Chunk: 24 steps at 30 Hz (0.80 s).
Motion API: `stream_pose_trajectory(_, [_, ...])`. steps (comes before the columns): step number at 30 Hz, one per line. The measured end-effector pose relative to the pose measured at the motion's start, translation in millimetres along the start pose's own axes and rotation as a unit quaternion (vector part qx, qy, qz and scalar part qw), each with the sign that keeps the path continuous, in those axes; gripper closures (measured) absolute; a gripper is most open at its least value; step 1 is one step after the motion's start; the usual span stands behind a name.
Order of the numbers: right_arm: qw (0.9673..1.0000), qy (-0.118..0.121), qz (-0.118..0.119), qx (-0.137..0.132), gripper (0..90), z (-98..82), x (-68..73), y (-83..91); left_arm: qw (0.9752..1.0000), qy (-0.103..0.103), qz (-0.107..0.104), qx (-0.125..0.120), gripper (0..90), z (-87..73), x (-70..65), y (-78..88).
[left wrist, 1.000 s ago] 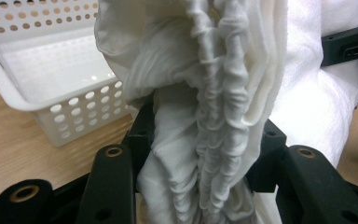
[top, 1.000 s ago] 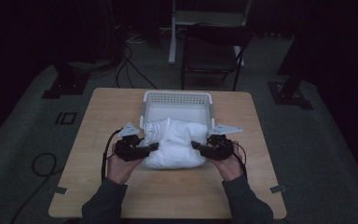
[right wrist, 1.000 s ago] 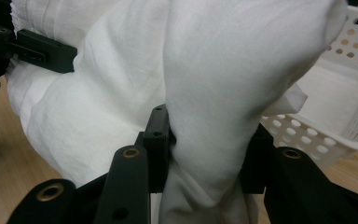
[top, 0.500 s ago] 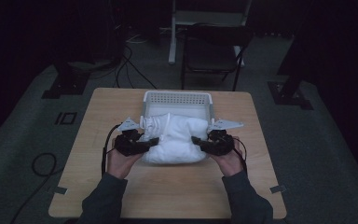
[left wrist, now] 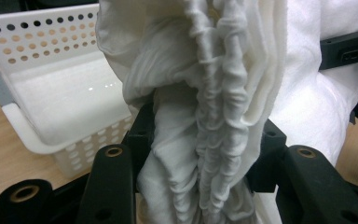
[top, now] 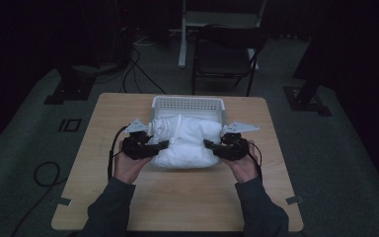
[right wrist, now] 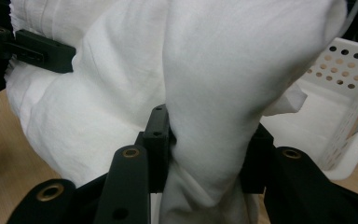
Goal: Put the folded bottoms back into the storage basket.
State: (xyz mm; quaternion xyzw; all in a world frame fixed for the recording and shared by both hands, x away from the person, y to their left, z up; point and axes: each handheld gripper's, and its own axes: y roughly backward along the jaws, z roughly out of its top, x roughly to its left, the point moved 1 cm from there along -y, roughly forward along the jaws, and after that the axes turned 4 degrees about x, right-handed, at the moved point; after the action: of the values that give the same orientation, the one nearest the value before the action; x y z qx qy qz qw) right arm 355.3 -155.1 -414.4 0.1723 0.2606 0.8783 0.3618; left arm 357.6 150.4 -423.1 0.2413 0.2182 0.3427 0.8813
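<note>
In the left gripper view, the left gripper (left wrist: pixel 200 186) has its two black jaws pinching a bunched, wrinkled fold of the white cloth (left wrist: pixel 205 93), which rises in tight gathers from between them and hides their tips. In the right gripper view, the right gripper (right wrist: pixel 205 186) has its jaws clamped on a smoother, thick fold of the same cloth (right wrist: pixel 223 84), the fabric squeezed narrow where the pads press on it and swelling out above.

From the high view, the cloth (top: pixel 185 143) forms a puffy bundle between the two grippers, the left gripper (top: pixel 160 146) biting into its left edge and the right gripper (top: pixel 208 145) into its right edge, both pointing inward toward each other. The far part of the bundle overlaps the near rim of the white perforated basket (top: pixel 187 102); whether the near part rests on the tabletop (top: pixel 177 197) or hangs just above it I cannot tell.

The basket stands on the far middle of the tabletop, and its floor (left wrist: pixel 70 98) looks bare in the left gripper view. A person's left hand (top: pixel 128 168) and right hand (top: pixel 244 165) hold the grippers, dark sleeves coming in from the near edge. Behind the tabletop a dark chair (top: pixel 224 59) stands on the floor.
</note>
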Motion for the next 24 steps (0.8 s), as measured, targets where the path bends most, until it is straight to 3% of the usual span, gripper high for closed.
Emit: stream_pose_trajectory(24, [0.9999,-0.005,-0.005,-0.008,63.2,15.0,-8.9,-6.1,1.0000,0.002,0.002,-0.005,54.5,15.6,11.6,-3.2])
